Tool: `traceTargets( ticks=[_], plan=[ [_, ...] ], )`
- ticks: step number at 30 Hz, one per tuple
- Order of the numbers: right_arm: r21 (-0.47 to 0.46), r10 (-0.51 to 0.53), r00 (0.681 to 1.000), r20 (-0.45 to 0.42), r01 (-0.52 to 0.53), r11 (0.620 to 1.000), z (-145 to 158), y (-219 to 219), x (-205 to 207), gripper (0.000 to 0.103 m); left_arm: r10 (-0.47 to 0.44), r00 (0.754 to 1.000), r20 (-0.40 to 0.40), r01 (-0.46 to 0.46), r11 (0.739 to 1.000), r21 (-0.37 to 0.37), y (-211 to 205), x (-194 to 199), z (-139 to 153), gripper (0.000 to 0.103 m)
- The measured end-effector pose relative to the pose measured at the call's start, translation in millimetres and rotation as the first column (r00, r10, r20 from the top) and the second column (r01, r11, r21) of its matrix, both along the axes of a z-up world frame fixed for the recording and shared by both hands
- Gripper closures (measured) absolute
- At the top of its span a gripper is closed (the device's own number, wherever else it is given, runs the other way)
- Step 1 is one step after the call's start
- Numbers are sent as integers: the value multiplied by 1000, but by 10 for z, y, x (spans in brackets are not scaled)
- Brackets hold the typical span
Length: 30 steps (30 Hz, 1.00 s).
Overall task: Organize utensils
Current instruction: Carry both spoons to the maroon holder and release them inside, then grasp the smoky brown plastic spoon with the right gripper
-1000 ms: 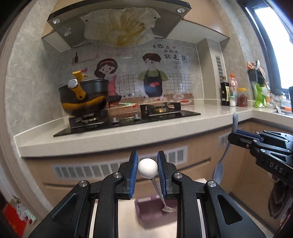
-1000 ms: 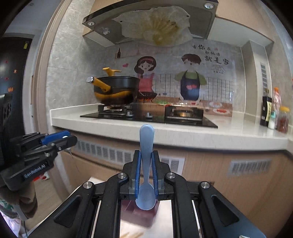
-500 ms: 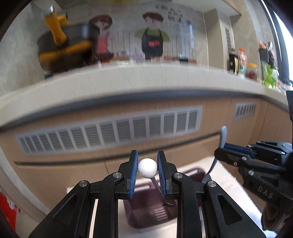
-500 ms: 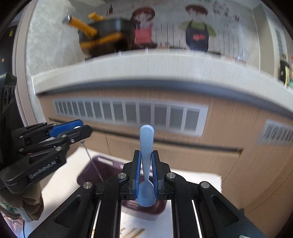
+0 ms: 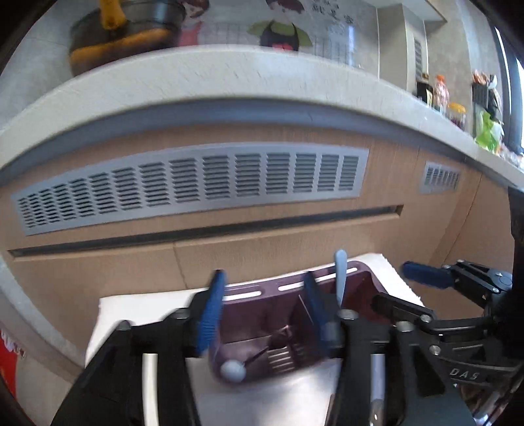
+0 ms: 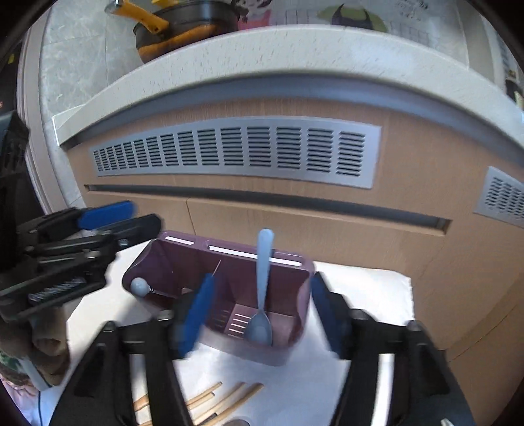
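Note:
A purple utensil holder [image 6: 183,262] [image 5: 288,295] stands on a white table. A pale blue spoon [image 6: 262,288] [image 5: 340,275] stands in its right compartment, bowl down. A thin metal utensil with a white ball end [image 6: 140,286] [image 5: 233,370] rests in the left compartment, its ball over the rim. My left gripper [image 5: 262,311] is open above the holder, and shows at the left of the right wrist view [image 6: 108,216]. My right gripper [image 6: 262,311] is open around the holder, and shows in the left wrist view [image 5: 422,275].
Several wooden chopsticks [image 6: 213,399] lie on the white table [image 6: 360,295] in front of the holder. A wooden cabinet with a grey vent [image 6: 235,150] stands close behind. A countertop with a black and yellow pot [image 6: 183,29] runs above it.
Both grippers came down over the holder and opened. The blue spoon and the ball-ended utensil left the jaws and now rest in the holder.

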State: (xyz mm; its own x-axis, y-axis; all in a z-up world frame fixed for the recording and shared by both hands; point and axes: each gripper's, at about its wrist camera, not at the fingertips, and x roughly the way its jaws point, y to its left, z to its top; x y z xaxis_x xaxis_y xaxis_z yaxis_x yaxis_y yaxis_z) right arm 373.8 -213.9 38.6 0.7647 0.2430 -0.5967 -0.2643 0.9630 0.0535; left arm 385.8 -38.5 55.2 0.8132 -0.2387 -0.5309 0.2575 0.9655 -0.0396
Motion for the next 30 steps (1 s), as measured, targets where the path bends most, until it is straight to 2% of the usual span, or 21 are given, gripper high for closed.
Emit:
traceTargets(
  ticks=[1, 3, 7, 12, 16, 19, 22, 23, 24, 25, 27, 30],
  plan=[
    [-6, -8, 1000, 9, 8, 1000, 7, -7, -60, 22, 10, 1000, 9, -10, 1000, 1, 32, -80, 25, 38],
    [-33, -24, 1000, 17, 24, 999, 5, -31, -202, 13, 28, 1000, 14, -28, 1000, 6, 91, -240, 44, 36],
    [-103, -36, 999, -22, 33, 994, -141, -32, -461, 6, 78, 997, -17, -78, 997, 29, 203, -582, -93, 25],
    [-201, -51, 994, -97, 31, 979, -467, 37, -817, 1, 92, 990, -103, -86, 995, 57, 312, -988, -423, 24],
    [-271, -43, 991, -124, 8, 962, -666, 137, -1072, 1, 90, 981, -174, -80, 995, 66, 392, -1285, -686, 23],
    [-271, -27, 988, -150, -15, 963, -800, 188, -1187, 1, 88, 973, -214, -71, 994, 83, 412, -1484, -861, 22],
    [-217, -49, 978, -202, 4, 976, -930, 178, -1169, 1, 103, 963, -247, -86, 993, 79, 475, -1663, -981, 19],
    [-192, -57, 974, -219, 14, 981, -968, 168, -1146, 2, 107, 960, -260, -92, 993, 69, 494, -1704, -1003, 18],
    [-167, -74, 968, -241, 34, 985, -1013, 157, -1110, 8, 110, 957, -267, -97, 993, 61, 519, -1734, -1020, 17],
    [-158, -87, 964, -253, 48, 986, -1042, 154, -1081, 19, 117, 954, -275, -106, 993, 52, 556, -1777, -1043, 17],
    [-150, -105, 951, -291, 63, 987, -1112, 168, -998, 34, 135, 949, -284, -128, 991, 45, 626, -1825, -1078, 17],
    [-136, -115, 939, -324, 75, 988, -1184, 221, -927, 35, 155, 943, -293, -151, 988, 34, 714, -1856, -1110, 17]
  ],
)
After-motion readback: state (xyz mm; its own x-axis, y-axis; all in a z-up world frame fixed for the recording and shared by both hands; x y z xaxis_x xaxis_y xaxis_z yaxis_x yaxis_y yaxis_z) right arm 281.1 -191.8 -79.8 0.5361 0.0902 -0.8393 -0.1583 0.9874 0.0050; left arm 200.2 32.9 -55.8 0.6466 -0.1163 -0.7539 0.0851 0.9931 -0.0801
